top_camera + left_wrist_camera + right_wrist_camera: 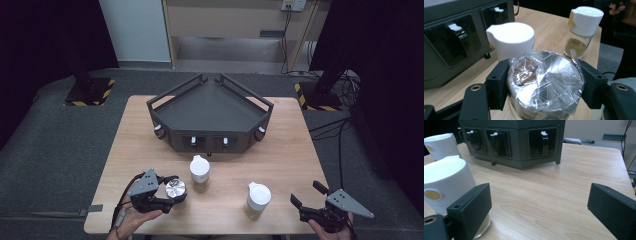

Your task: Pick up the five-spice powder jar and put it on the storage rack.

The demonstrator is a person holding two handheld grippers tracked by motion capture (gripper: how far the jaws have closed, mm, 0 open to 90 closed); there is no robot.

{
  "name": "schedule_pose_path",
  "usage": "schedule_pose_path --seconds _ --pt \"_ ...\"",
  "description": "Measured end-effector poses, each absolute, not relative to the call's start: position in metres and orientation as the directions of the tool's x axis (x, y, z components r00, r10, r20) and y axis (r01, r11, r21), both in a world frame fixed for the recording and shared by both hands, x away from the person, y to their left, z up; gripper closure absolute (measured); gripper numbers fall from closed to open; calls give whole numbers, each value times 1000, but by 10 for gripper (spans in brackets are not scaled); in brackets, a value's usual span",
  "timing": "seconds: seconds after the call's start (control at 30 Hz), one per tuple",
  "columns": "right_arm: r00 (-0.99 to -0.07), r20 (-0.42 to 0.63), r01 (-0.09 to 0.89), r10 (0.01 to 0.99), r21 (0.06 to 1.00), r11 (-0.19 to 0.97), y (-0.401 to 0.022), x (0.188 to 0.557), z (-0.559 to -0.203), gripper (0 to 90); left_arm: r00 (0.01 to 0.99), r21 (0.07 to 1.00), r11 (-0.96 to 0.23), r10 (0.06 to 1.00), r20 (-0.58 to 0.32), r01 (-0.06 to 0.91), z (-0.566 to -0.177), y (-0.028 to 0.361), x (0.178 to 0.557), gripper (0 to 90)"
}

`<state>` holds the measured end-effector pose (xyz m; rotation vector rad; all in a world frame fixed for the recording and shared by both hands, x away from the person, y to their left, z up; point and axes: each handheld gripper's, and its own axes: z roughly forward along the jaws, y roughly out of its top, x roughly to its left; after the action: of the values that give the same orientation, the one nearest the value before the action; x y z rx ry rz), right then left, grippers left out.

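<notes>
My left gripper point(172, 191) is shut on a small round metal tin point(175, 189) covered with clear wrap; in the left gripper view the tin point(545, 83) sits clamped between both pads, just above the wood. Two glass spice jars with white caps stand nearby: one point(200, 172) right beside the tin, one point(258, 200) further right. My right gripper point(306, 194) stands open near the table's front right corner, with bare wood between its jaws; the nearer jar point(445, 185) is just outside its left pad point(471, 208).
A dark angular rack point(210, 117) with a railed top tray and latched front compartments sits at the middle back of the wooden table point(290, 150). The table's front edge runs close to both hands.
</notes>
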<state>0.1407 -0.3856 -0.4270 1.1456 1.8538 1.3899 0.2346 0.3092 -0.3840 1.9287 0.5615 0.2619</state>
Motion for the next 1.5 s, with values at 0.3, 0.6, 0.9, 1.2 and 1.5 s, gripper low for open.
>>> schedule_pose_path --seconds 0.3,0.6,0.9,1.2,1.5 --pt "-487 63 305 871 947 102 -386 141 -427 53 839 890 -358 542 -49 283 -356 309 241 336" --pt "-489 64 307 870 946 102 -386 142 -427 55 796 888 -340 603 -47 310 -322 311 254 337" --pt "-488 67 308 870 946 100 -386 142 -427 55 771 897 -317 635 -41 308 -294 310 270 336" --pt "-490 68 309 869 946 100 -386 142 -427 55 735 902 -309 678 -14 302 -261 298 294 337" --pt "-490 72 309 868 946 96 -387 142 -428 56 689 901 -271 723 -42 340 -250 290 325 336"
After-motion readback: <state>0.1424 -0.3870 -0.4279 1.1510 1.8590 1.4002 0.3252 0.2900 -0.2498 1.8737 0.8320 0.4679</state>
